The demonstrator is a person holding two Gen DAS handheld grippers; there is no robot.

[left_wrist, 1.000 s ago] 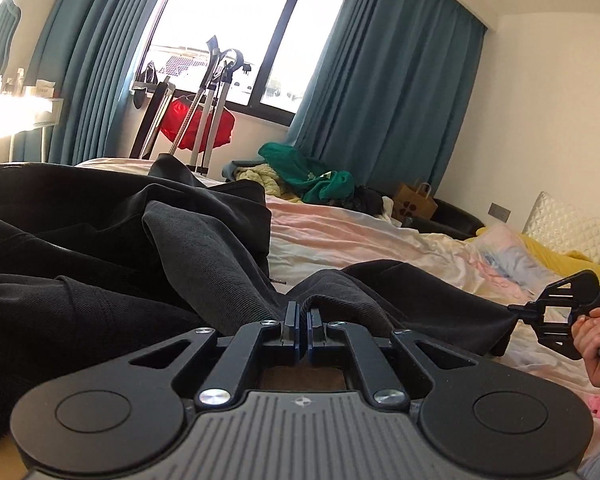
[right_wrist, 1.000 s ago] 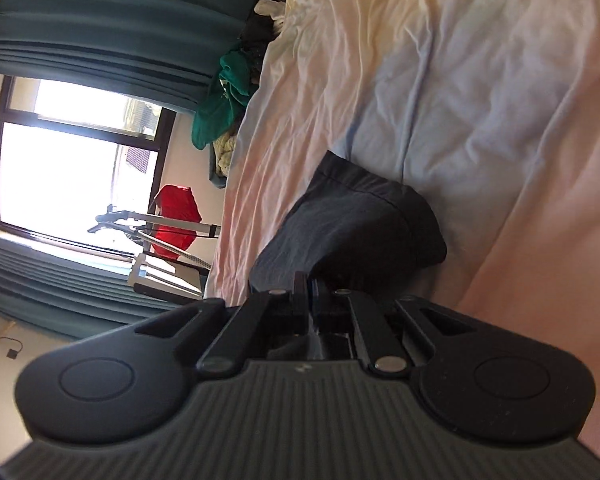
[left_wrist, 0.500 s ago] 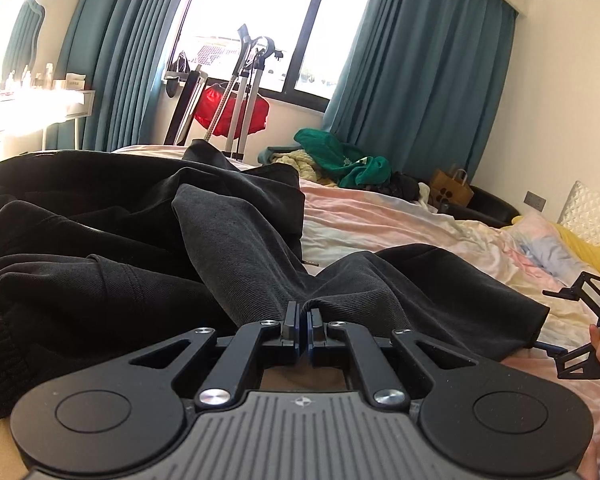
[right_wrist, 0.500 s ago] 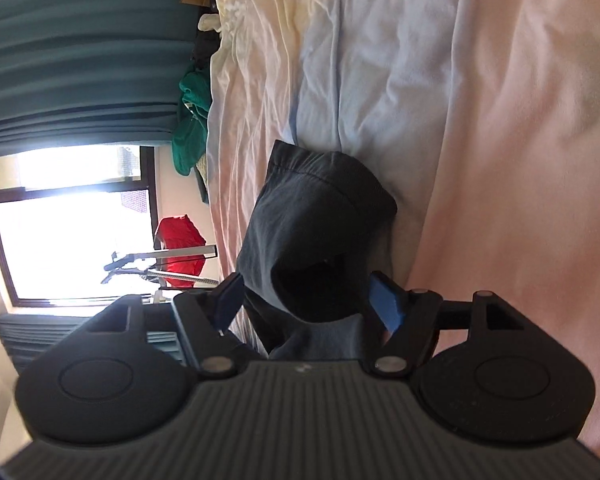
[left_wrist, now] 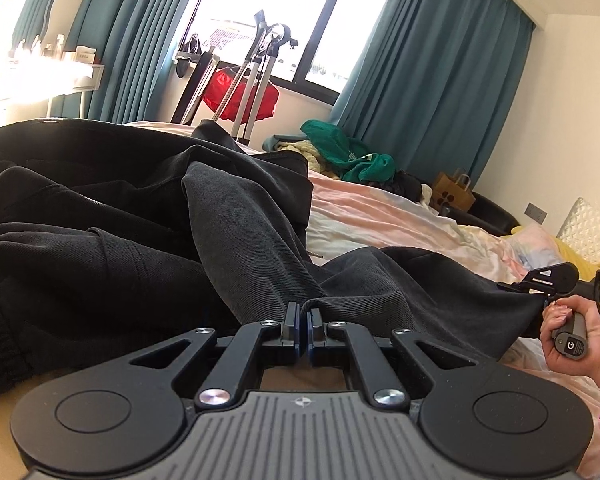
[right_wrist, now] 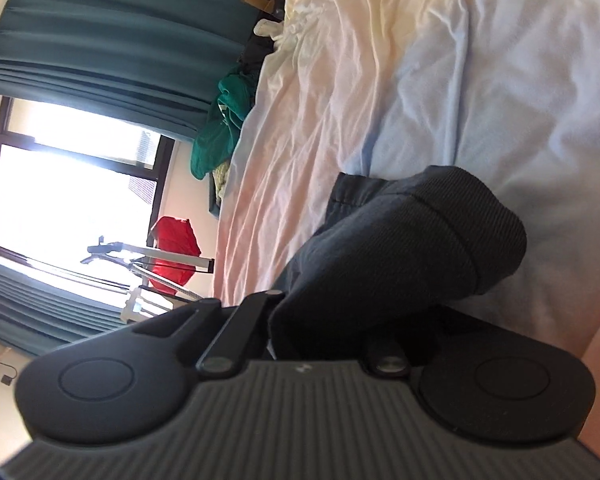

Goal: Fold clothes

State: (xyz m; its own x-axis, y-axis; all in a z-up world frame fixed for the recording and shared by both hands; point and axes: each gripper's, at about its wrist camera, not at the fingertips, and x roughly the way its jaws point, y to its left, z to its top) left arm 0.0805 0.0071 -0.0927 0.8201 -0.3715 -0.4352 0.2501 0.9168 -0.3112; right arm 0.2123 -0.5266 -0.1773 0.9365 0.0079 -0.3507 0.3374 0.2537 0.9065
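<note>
Dark grey trousers (left_wrist: 236, 224) lie rumpled on the bed, waistband at the far left. My left gripper (left_wrist: 302, 320) is shut on a fold of one trouser leg. The leg's hem end (right_wrist: 428, 248) drapes over my right gripper (right_wrist: 336, 332) and hides its fingertips. The right gripper also shows in the left wrist view (left_wrist: 540, 284), at the hem, held by a hand (left_wrist: 576, 340). I cannot tell whether it is shut on the cloth.
The bed sheet (right_wrist: 440, 80) is pale pink, cream and blue. A pile of green clothes (left_wrist: 348, 156) and a paper bag (left_wrist: 452, 196) lie at the far end. A stand with a red garment (left_wrist: 240, 96) is by the window. A yellow pillow (left_wrist: 580, 252) is at right.
My right gripper opened half a second ago and has since gone back to the trouser hem, which now covers its fingers. My left gripper stayed shut on the fold and rose slightly.
</note>
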